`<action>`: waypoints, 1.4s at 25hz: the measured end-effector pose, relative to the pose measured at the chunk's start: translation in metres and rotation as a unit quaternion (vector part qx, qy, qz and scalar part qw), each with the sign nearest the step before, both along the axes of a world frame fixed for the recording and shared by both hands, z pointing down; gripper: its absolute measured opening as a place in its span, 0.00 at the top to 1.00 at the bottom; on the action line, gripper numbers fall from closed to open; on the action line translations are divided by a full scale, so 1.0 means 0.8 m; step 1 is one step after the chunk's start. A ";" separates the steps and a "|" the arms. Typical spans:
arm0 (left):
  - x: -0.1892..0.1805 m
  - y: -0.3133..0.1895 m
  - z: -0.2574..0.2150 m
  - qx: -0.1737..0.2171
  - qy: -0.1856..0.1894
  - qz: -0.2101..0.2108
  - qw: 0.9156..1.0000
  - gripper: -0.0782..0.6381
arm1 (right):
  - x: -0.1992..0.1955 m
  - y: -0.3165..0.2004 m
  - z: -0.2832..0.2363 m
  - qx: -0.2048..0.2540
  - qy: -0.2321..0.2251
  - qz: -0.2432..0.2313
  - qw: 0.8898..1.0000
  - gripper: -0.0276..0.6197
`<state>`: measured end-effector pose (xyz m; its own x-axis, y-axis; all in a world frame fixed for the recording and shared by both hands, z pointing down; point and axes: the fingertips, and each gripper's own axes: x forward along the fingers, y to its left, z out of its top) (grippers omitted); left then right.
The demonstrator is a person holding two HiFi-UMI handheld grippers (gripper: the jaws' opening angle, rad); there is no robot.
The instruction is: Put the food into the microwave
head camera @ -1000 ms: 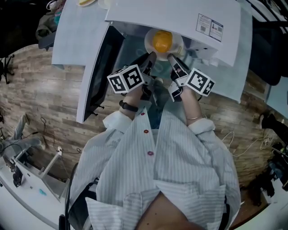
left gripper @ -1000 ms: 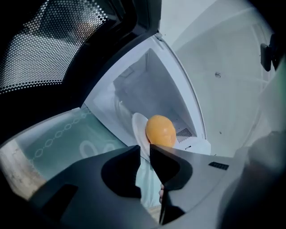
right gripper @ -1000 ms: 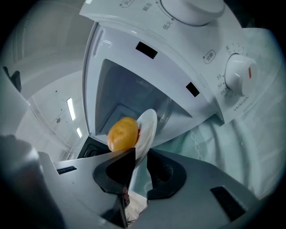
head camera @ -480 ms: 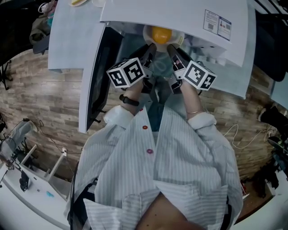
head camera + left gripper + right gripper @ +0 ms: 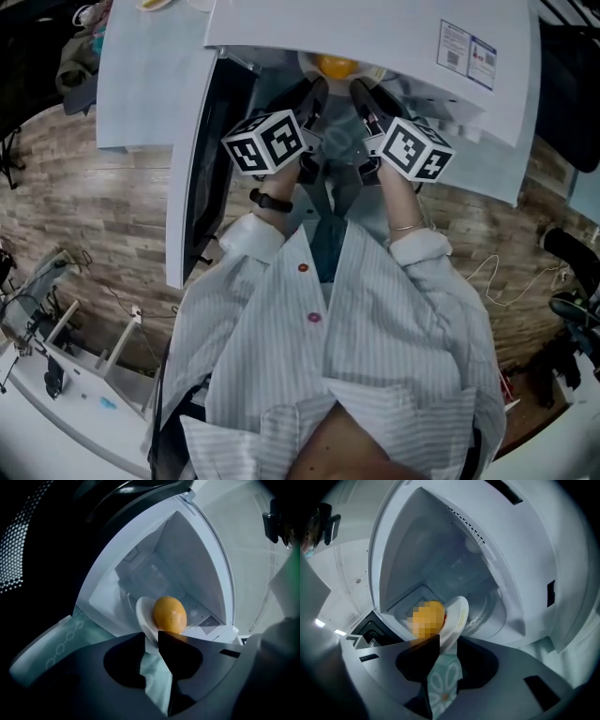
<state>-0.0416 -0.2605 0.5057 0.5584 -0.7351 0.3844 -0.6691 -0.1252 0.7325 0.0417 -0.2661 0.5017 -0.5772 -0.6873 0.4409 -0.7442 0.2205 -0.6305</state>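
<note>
**Change noted**
- The microwave [image 5: 375, 37] stood on the white tabletop [image 5: 141, 84] with its door [image 5: 202, 159] swung wide to the left.
- Compared with the head view 1 second earlier, the plate [image 5: 143, 616] had gone from the mouth of the cavity to well inside it. From above only a sliver of the food [image 5: 170, 615] showed under the top panel.
- The left tongs [image 5: 150, 637] and right tongs [image 5: 447, 641] had just been opening. Each had the plate's near rim in its gap, 1 at either side, but neither appeared to clamp it.
- Judgement: the placing step was at release. Withdrawing both tongs and closing the door remained. Whether the plate sat flat on the turntable [image 5: 487, 611] could not be confirmed.

**Materials and shapes**
- Microwave: boxy, with a smooth white painted shell and cavity.
- Door: flat, with a dark window panel.
- Turntable: clear glass, round.
- Plate: white, glossy, thin-rimmed, probably ceramic.
- Food: 1 oval, smooth, yellow-orange item resting on the plate.
- Vent grille [image 5: 209, 624]: a small perforated patch on the cavity wall.
</note>
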 end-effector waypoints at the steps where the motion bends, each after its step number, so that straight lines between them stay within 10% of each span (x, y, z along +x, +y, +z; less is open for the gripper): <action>1: 0.001 -0.004 0.000 0.003 0.000 -0.001 1.000 0.78 | 0.000 -0.004 0.000 0.002 0.004 0.000 1.000 0.78; 14: 0.005 -0.041 -0.006 0.038 -0.096 0.039 0.994 0.76 | 0.003 -0.037 0.006 0.022 0.023 0.032 0.999 0.74; 35: 0.007 -0.060 0.013 0.064 -0.236 0.086 0.966 0.72 | 0.004 -0.060 0.016 0.070 0.214 0.007 0.974 0.63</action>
<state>-0.0362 -0.3089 0.5163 0.4610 -0.7061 0.5375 -0.8861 -0.3335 0.3219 0.0450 -0.3141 0.5143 -0.3521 -0.7647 0.5397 -0.9356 0.2708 -0.2267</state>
